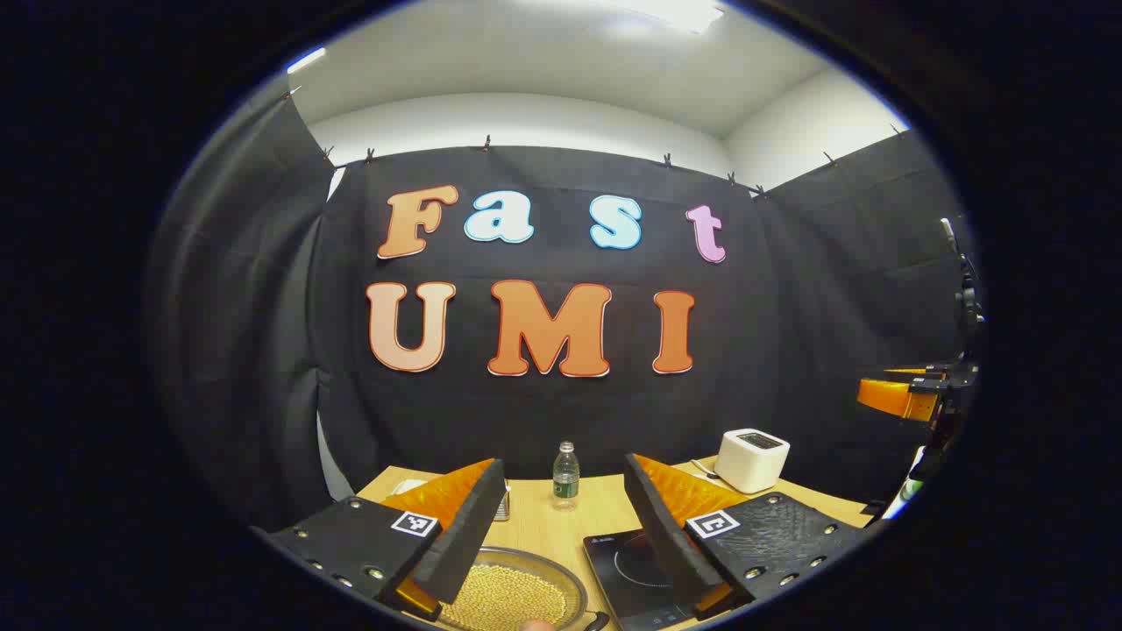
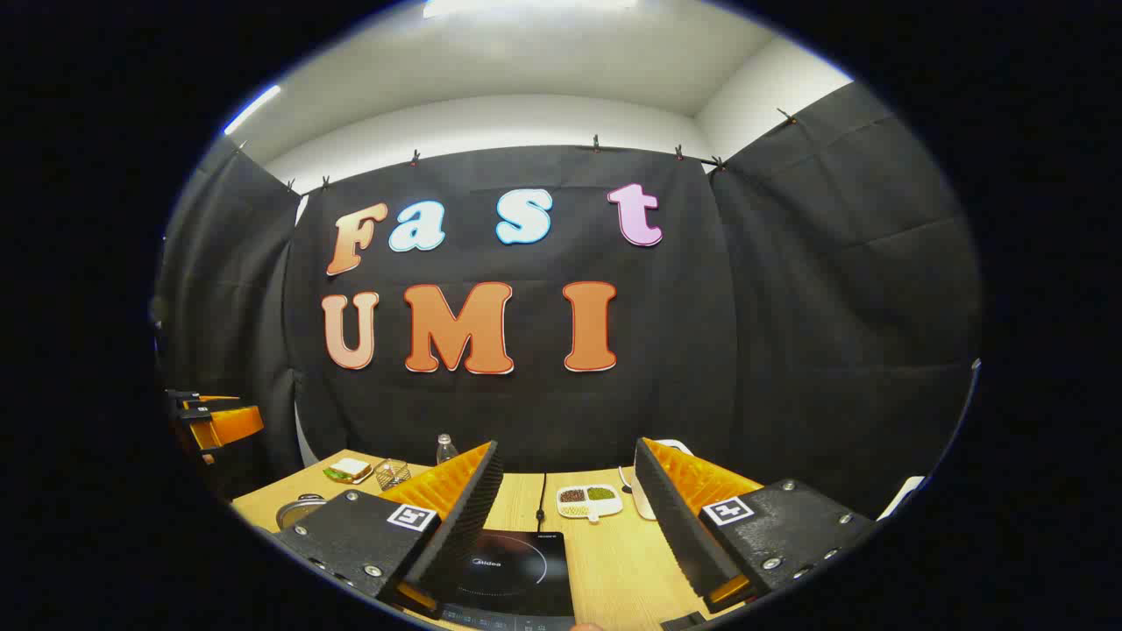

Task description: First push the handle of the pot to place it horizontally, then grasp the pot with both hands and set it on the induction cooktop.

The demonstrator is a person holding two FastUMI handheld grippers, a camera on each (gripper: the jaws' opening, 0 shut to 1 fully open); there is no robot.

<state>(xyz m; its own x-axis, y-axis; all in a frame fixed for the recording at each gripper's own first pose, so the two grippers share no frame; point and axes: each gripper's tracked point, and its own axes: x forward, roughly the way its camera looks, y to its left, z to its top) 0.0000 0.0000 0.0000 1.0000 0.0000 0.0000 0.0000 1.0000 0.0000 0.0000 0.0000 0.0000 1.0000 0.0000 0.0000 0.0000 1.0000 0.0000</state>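
Observation:
The pot [image 1: 574, 585], a shallow metal one holding small yellow grains, sits on the wooden table low in the left gripper view, between and below my left gripper's fingers. A dark bit of its handle [image 1: 596, 620] shows at its right. The black induction cooktop [image 1: 635, 574] lies just right of the pot. My left gripper [image 1: 564, 466] is open above the pot, holding nothing. In the right gripper view the cooktop [image 2: 513, 561] lies under my open right gripper [image 2: 568, 449], and the pot [image 2: 298, 511] is off to the left.
A water bottle [image 1: 566, 475] and a white appliance [image 1: 752, 459] stand at the table's back. A sandwich [image 2: 349, 471], a wire basket [image 2: 393, 473] and a divided dish of beans [image 2: 589, 501] lie beyond the cooktop. A cable [image 2: 543, 499] runs back from it.

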